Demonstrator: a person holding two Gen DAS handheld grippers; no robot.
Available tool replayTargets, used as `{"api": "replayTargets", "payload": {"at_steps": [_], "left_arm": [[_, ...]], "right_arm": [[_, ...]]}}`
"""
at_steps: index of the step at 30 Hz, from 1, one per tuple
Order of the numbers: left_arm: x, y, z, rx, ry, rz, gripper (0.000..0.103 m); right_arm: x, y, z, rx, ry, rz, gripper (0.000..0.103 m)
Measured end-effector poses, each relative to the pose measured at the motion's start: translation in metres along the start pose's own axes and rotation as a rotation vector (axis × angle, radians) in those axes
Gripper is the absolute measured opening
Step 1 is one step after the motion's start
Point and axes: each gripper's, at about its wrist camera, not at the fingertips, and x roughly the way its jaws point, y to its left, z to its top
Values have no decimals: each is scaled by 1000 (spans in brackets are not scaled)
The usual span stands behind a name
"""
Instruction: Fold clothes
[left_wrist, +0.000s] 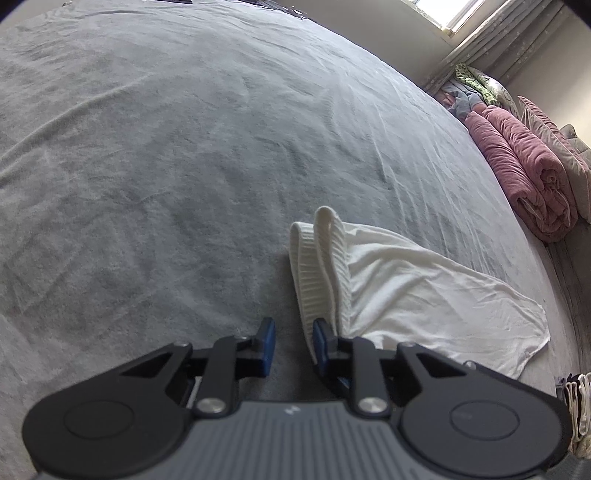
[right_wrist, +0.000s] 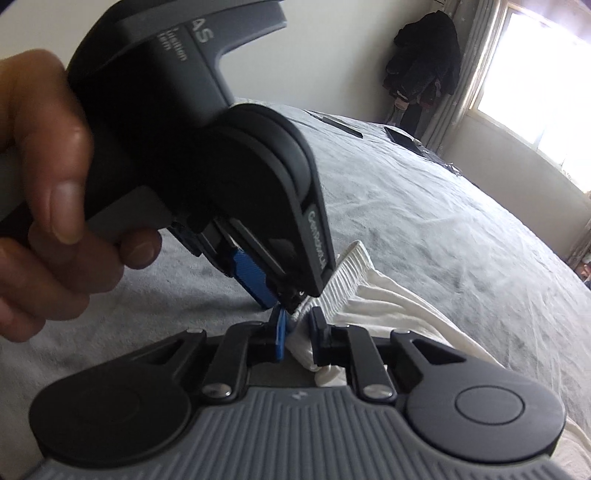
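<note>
A white garment (left_wrist: 406, 288) with a ribbed waistband (left_wrist: 325, 266) lies crumpled on the grey bed cover (left_wrist: 166, 166). My left gripper (left_wrist: 293, 341) stands slightly open, and only grey cover shows between its blue pads. The waistband's edge lies against its right pad (left_wrist: 319, 341). In the right wrist view a hand (right_wrist: 48, 206) holds the left gripper (right_wrist: 280, 299), tipped down onto the waistband (right_wrist: 347, 273). Just below it my right gripper (right_wrist: 299, 336) is shut on a bunch of the white garment (right_wrist: 399, 306).
A rolled pink blanket (left_wrist: 528, 177), pillows and a heap of clothes (left_wrist: 469, 92) line the bed's right side. A small stack of cloth (left_wrist: 576, 406) sits at the lower right. Dark clothes (right_wrist: 424, 66) hang by the window, and flat dark items (right_wrist: 402, 138) lie at the far edge.
</note>
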Motion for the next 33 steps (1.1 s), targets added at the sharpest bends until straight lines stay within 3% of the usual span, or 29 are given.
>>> {"api": "replayTargets", "payload": {"at_steps": [7,9,12,14,17,23,24,25,29,33], "left_arm": [[-1,5,2,-26,-4,17,13],[-8,3,4,-34,-46,30,13],[-29,-2,10,-23,-165,-37,14],[-33,-6,11,-32,-197,-111,14],[-18,-14,12,-22,-164,-157,14],[21,-14,8,-33,-63,-122,14],[26,-11,8,-46,-49,-123,12],[28,-10,7,-50,-41,-121,11],[28,-11,8,-50,-31,-100,7],[27,-17,9,-18,-37,-58,6]], "right_arm": [[4,-1,-1,8,23,15,13],[7,2,-3,5,25,13,14],[11,2,-5,30,28,22,17],[13,1,-6,52,26,30,18],[14,-2,-8,76,18,44,20],[6,-9,-15,76,0,55,25],[2,-14,-18,97,-1,70,31],[-4,-22,-21,128,-3,82,35],[-31,-64,-39,316,-35,111,36],[-45,-117,-63,519,-58,74,36]]}}
